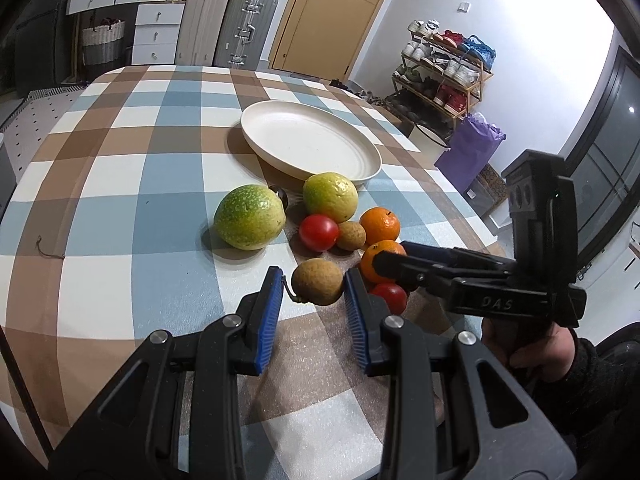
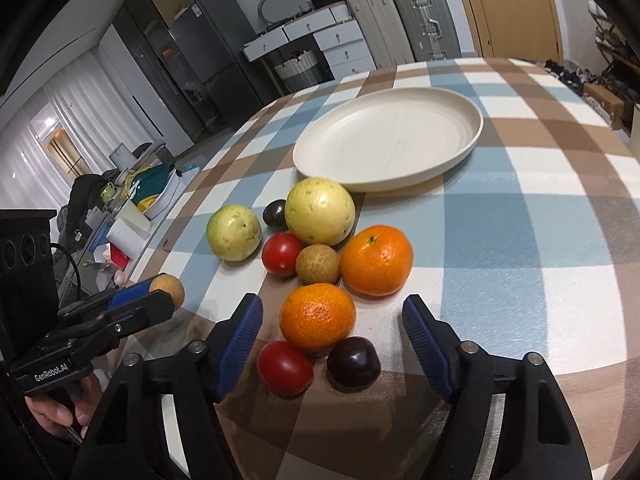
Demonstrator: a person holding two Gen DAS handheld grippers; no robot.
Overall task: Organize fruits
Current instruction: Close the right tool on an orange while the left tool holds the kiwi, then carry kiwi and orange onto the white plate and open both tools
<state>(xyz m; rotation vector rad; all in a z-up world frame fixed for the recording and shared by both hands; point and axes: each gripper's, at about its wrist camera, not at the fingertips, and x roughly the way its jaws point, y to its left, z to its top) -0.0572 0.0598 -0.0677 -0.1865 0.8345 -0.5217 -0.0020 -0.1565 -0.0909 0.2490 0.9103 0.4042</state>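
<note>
**Hidden and cut off near the fingers**

In the left wrist view, the right gripper is covering much of the near orange, and the left gripper's right finger is hiding part of a tomato. Both grippers' bodies are running off the bottom edges. Whether the longan is touching the cloth cannot be told.

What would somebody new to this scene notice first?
Most likely the cluster of fruit on the checked tablecloth: two oranges, the nearer orange sitting between the open fingers of the right gripper, with two green-yellow fruits, tomatoes and dark plums around them. Next, the left gripper is shut on a small brown fruit, held just off that pile. Behind the fruit lies a big cream plate, with nothing on it.
</note>
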